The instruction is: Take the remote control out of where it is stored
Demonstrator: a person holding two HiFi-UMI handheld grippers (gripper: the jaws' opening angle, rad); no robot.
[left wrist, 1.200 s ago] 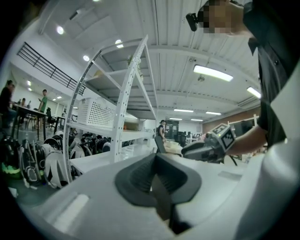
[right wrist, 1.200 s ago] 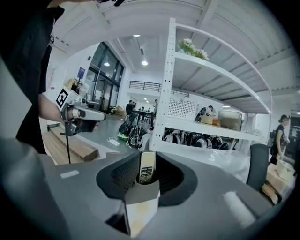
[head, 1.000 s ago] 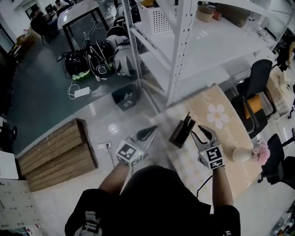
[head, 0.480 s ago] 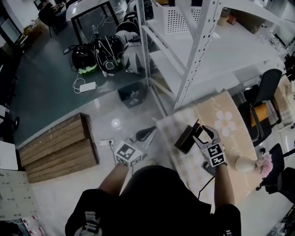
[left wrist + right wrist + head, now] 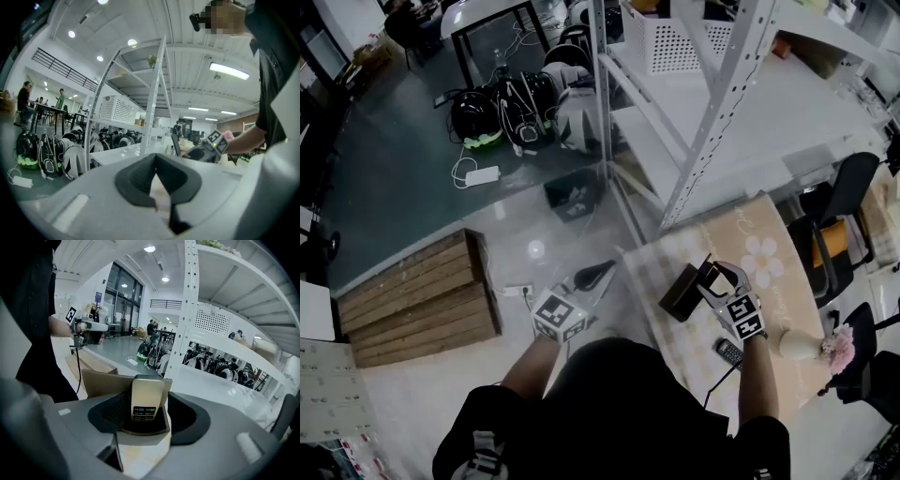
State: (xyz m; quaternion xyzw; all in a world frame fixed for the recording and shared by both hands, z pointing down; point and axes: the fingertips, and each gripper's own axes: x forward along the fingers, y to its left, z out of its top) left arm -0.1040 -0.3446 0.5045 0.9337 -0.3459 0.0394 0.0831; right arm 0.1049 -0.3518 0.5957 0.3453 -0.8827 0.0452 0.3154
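Standing up in its dark, boxy holder (image 5: 682, 291), the flat, smooth, gold remote (image 5: 147, 397) sits between the jaws of your right claw (image 5: 720, 272). They have just been opening wide, not touching it. Your left claw (image 5: 598, 272) is pinched closed, empty.

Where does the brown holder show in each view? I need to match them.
Head view: holder right of centre, on the table.
Left gripper view: holder, a thin dark upright just right of centre.
Right gripper view: holder low centre, remote standing in it.
Shared landmark: white rack post, in all three.
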